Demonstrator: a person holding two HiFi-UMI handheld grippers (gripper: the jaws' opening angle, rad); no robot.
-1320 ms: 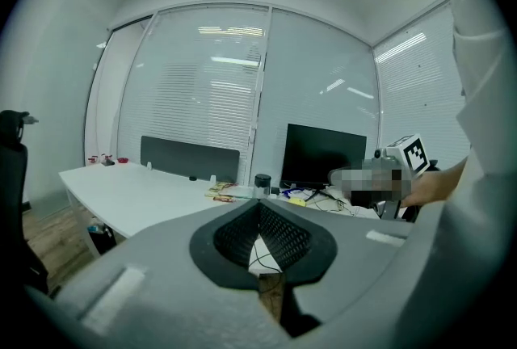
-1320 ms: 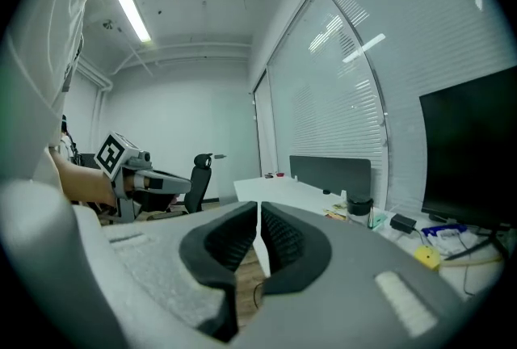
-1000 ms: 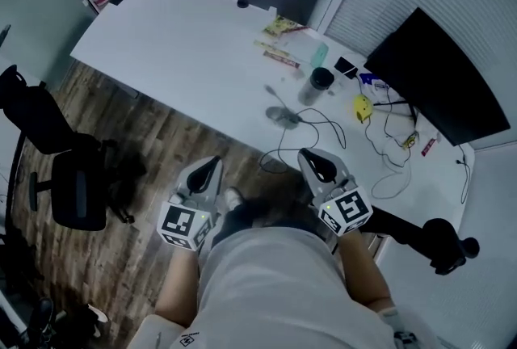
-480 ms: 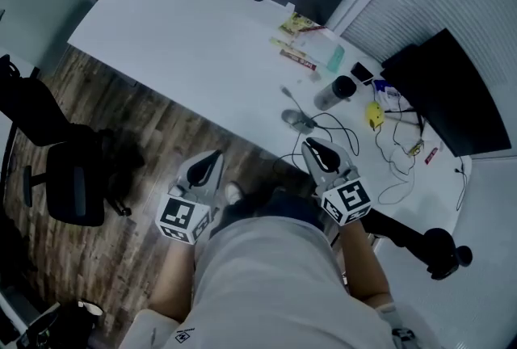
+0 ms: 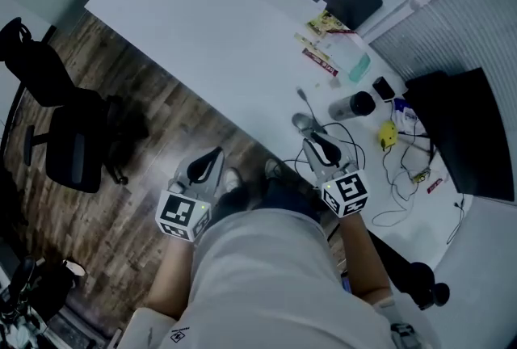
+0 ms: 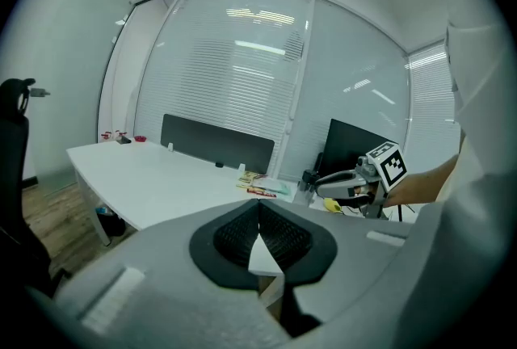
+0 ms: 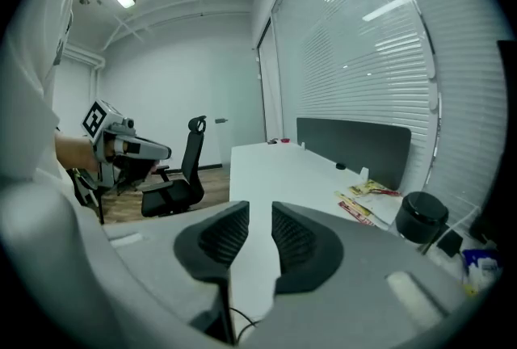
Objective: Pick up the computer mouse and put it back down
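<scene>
R tongs (image 5: 321, 147) just opening, slightly spread, empty; L tongs (image 5: 203, 166) pressed together.
We've lifted nothing yet: mouse (image 5: 303, 123) sits on desk (image 5: 226, 16), just beyond R tongs.

L gripper (image 6: 259, 214) jaws pressed together, nothing btwn; beyond: white surface (image 6: 153, 178), dark divider panel (image 6: 214, 149) at far edge, blinds (image 6: 242, 73) behind, monitor (image 6: 351, 147) and R gripper (image 6: 321, 184) at right.

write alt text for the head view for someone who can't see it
Seen from above, a person holds two grippers at a white table; the right gripper, whose empty jaws have just been opening, points toward a grey mouse. The left gripper hangs over the wood floor.
</scene>
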